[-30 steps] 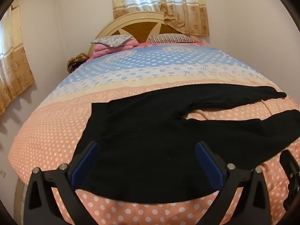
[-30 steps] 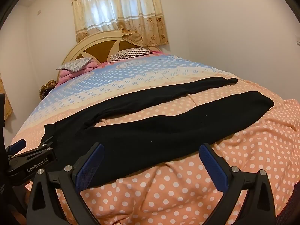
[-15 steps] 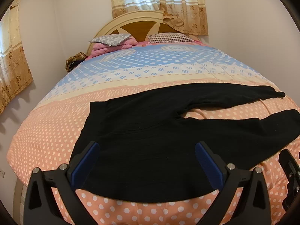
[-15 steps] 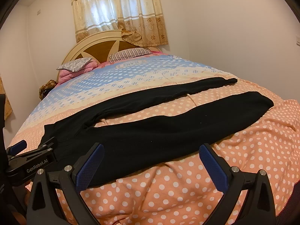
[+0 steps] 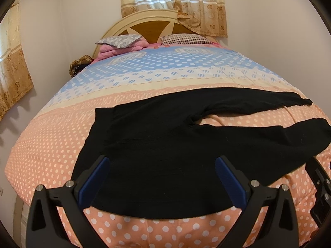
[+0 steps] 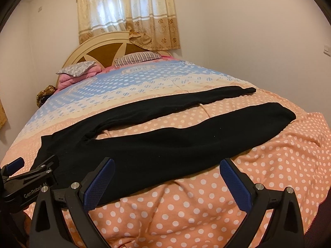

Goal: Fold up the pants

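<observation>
Moved: left gripper slightly, nearer the pants
Right gripper: level, unmoved
Tongs: both spread wide, holding nothing

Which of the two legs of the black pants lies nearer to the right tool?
The wider, lower leg, closest to the bed's foot edge. The other leg lies farther up, toward the pillows.

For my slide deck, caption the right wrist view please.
Open right gripper hovers over black pants spread flat on a polka-dot bed.

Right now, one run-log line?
stage: pre-grasp | black pants: flat on bed, legs apart | left gripper: open | right gripper: open
</observation>
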